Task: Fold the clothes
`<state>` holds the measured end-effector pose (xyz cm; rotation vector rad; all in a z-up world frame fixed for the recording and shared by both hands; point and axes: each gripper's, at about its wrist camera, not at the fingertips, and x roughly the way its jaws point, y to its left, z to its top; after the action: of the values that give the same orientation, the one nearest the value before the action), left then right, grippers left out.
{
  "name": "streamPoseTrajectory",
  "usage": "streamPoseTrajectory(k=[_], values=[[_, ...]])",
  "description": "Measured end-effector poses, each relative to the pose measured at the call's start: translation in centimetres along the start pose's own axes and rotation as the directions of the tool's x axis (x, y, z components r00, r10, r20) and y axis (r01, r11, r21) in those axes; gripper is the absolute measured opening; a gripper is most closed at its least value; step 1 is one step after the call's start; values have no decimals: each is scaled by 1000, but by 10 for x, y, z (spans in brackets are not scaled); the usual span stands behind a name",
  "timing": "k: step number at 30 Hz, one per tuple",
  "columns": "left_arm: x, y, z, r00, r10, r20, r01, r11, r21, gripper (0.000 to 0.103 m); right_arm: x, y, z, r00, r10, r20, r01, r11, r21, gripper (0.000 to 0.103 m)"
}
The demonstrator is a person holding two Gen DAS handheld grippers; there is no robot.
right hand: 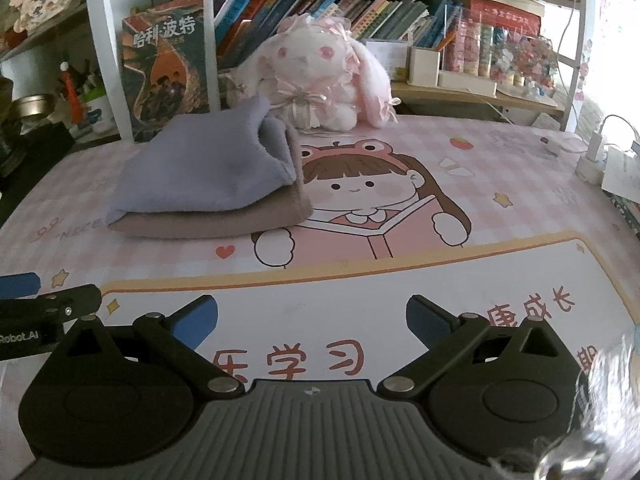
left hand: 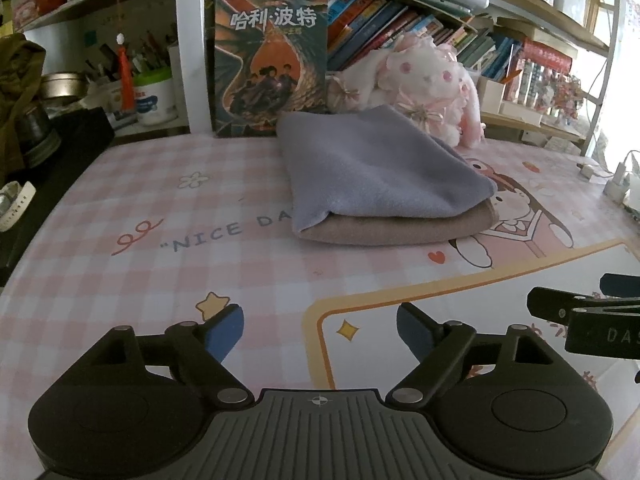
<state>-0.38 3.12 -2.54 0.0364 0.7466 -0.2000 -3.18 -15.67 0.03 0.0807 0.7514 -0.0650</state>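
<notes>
A: Surface?
B: Tabletop [left hand: 132,208], under a pink-and-white checked mat; lettering "NICE DA…" at left, cartoon girl reading a book [right hand: 360,196] at centre-right, yellow-framed white panel along the near edge.

A: Room, left to right?
B: Dark box [left hand: 76,136] and round metal tin [left hand: 62,86] at far left. White tub of pens [left hand: 154,98] with a red tassel hanging in front. White shelf upright [left hand: 190,44]. Large illustrated book [left hand: 272,60] standing upright against it. Row of leaning books [left hand: 400,24] on the shelf behind. Pink-and-white plush rabbit [left hand: 428,80] seated at the mat's far edge. White charger and cable [right hand: 592,160] at far right.

A: Task item?
B: Folded clothes [left hand: 380,184], two pieces stacked: lilac on top, tan beneath. Set left of centre, toward the back of the mat, just in front of the upright book, plush rabbit just behind, right edge overlapping the cartoon girl.

A: Obstructions?
B: Open mat between stack and both tools.

A: Tools?
B: Left gripper [left hand: 320,328]: jaws spread wide, empty, over the near edge. Right gripper [right hand: 312,320]: jaws likewise apart, empty, beside it.
</notes>
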Motion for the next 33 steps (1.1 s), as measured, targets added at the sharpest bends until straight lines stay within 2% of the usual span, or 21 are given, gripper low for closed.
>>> streamPoseTrajectory(k=[4,33], values=[[-1,0,0,1000,-1,1,1,1000,-1,91,0,1,0,1000,2,2,-2,1000,-4,102],[7,6,1,1000,12,-27,-13,1000,-28,94,7,5,2,999,16,-29,-16,1000,-8,102]])
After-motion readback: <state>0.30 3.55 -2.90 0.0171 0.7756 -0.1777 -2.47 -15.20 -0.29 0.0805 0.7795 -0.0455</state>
